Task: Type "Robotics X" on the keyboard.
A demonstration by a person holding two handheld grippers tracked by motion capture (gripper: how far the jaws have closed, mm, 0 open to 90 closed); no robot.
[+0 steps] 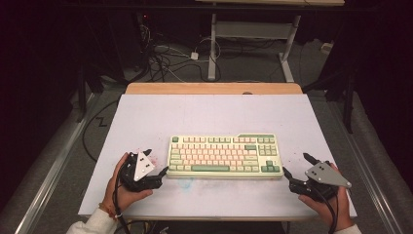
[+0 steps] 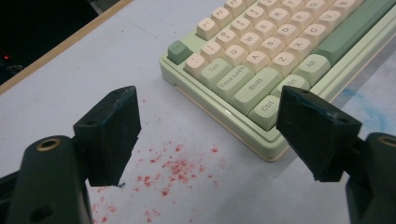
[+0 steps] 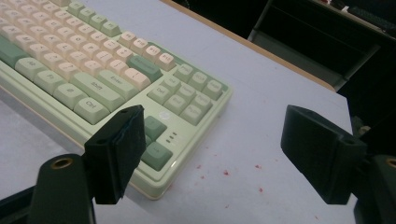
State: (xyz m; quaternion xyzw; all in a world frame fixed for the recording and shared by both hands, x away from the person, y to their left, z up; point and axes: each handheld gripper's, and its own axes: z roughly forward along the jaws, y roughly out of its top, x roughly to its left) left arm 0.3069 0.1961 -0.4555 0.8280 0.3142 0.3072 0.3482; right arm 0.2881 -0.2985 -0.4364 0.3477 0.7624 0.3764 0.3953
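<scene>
Table (image 1: 146,117): pale lavender top with a wooden strip along its far edge, seen from the high view.

Keyboard (image 1: 225,156): green case with cream and green keys, lying flat near the middle of the table, toward the person's side, long edge parallel to the near table edge.

Left claw (image 1: 157,161): held in the person's left hand (image 1: 127,187), just beside the keyboard's left end, pointing toward its near-left corner. Jaws stand wide apart with nothing between them. In the left gripper view (image 2: 208,135) the right jaw sits over the keyboard's near corner by the Ctrl key; whether it touches the case I cannot tell. The left jaw is over bare table.

Red specks (image 2: 173,170): scattered on the table surface between the left claw's jaws and beside the keyboard's left end. A faint blue smear (image 2: 369,107) shows on the table along the keyboard's near edge.

Right claw (image 1: 295,165): held in the person's right hand (image 1: 331,204), just off the keyboard's right end, pointing toward it. Jaws wide apart, holding nothing. In the right gripper view (image 3: 212,154) the left jaw overlaps the keyboard's near-right corner by the arrow keys; the right jaw is over bare table, with a few red dots (image 3: 226,172) between them.
</scene>
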